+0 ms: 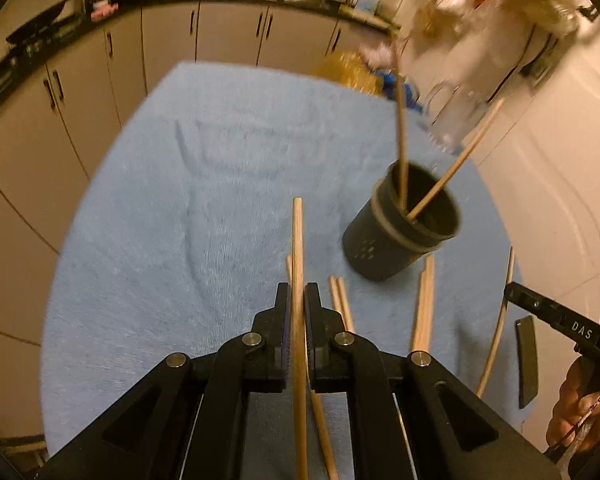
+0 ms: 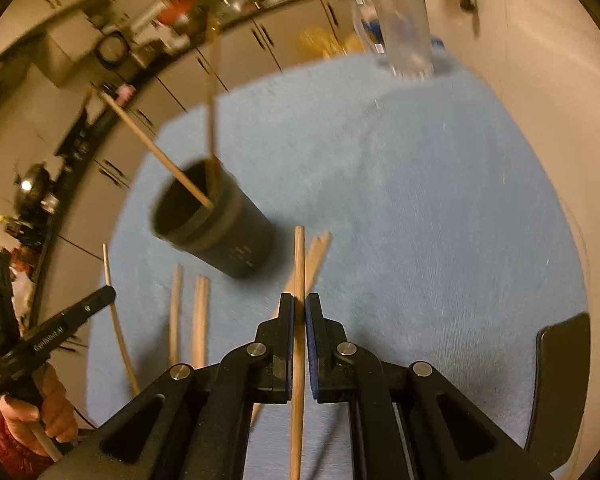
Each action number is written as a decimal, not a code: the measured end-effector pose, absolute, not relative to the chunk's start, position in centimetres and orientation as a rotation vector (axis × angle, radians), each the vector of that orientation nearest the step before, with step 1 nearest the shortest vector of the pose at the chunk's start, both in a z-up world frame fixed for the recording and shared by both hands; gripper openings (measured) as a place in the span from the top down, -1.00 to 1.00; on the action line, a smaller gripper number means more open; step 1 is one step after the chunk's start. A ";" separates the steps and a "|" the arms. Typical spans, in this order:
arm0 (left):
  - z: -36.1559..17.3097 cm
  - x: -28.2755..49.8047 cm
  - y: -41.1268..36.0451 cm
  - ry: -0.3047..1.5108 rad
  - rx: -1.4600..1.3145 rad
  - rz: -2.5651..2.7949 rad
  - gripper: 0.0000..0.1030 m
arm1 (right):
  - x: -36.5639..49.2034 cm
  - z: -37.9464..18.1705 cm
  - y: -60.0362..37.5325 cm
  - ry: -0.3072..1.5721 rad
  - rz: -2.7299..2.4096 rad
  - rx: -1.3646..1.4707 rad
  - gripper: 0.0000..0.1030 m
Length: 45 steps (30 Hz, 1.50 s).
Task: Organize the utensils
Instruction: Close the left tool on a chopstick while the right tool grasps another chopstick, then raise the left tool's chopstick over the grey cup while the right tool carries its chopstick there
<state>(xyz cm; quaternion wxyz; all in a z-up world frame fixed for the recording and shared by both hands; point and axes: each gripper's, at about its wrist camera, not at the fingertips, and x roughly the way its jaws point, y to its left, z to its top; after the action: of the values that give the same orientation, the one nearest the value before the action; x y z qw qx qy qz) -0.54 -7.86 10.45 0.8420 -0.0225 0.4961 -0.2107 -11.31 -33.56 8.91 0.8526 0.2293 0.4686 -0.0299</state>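
Observation:
A dark round utensil holder [image 1: 402, 222] [image 2: 212, 220] stands on a blue towel [image 1: 204, 184] [image 2: 400, 184] with two wooden chopsticks [image 1: 400, 128] leaning in it. My left gripper [image 1: 297, 294] is shut on one wooden chopstick [image 1: 297, 248] that points forward above the towel, left of the holder. My right gripper [image 2: 299, 304] is shut on another wooden chopstick [image 2: 299, 264], right of the holder. Several loose chopsticks [image 1: 424, 304] [image 2: 199, 316] lie on the towel in front of the holder.
A clear glass pitcher [image 1: 456, 116] [image 2: 406, 36] stands at the towel's far edge. Kitchen cabinets [image 1: 100, 92] and a cluttered counter run behind. A black chair back [image 2: 560, 380] is at the right. The other hand-held gripper [image 1: 556, 320] [image 2: 60, 332] shows at each view's side.

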 end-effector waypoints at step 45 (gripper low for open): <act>23.5 -2.1 -7.4 0.776 -0.060 -0.550 0.89 | -14.6 23.0 -35.4 0.603 -0.085 0.509 0.90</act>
<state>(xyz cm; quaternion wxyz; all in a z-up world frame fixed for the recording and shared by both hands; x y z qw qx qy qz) -2.06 -7.43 23.54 0.8886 -0.0289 0.3735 -0.2646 -14.55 -35.38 22.97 0.9223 0.2478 0.2938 -0.0413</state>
